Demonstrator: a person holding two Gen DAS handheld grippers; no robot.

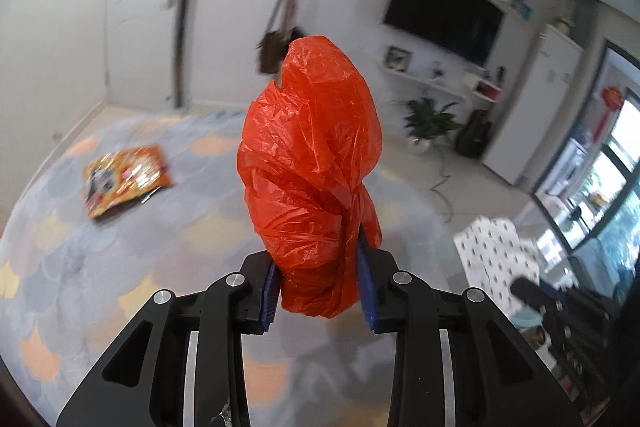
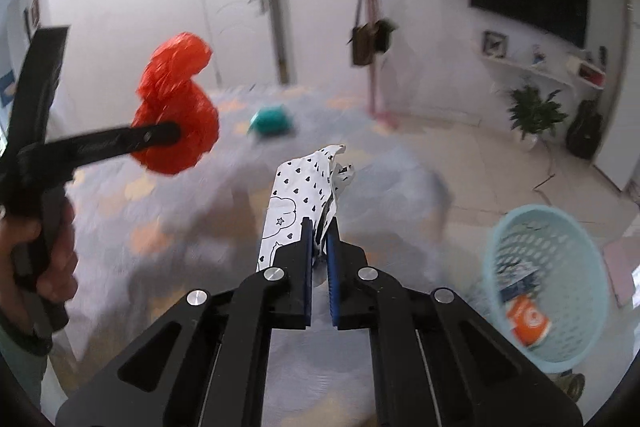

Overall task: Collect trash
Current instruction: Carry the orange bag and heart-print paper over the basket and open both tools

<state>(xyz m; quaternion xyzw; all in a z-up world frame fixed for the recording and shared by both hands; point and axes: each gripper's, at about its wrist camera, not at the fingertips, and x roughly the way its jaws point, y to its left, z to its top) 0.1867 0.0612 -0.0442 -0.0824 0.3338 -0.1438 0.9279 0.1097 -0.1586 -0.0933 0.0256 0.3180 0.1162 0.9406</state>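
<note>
Bag, red: thin crumpled plastic bag (image 1: pixel 312 179), pinched low betw the blue pads of my left gripper (image 1: pixel 320 291); most of it stood free above the jaws, up off the rug (image 1: pixel 80 267).
Handling, red: looked v. light, soft, slick; I judged a grip on the bunched lower folds safest, since a single layer could slide out.
Paper, spotted: white wrapper w/ black heart print (image 2: pixel 304 195), clamped at its lower edge by my right gripper (image 2: pixel 320 267), jaws nearly together.
Handling, paper: light, creased, some stiffness; tears easily, so hold near the fold.
Bin: pale blue basket (image 2: pixel 576 227) lower right of right gripper, some trash already in it.
Left on rug: orange snack packet (image 1: pixel 126 179), teal lump (image 2: pixel 272 121), both well apart from the tongs.
</note>
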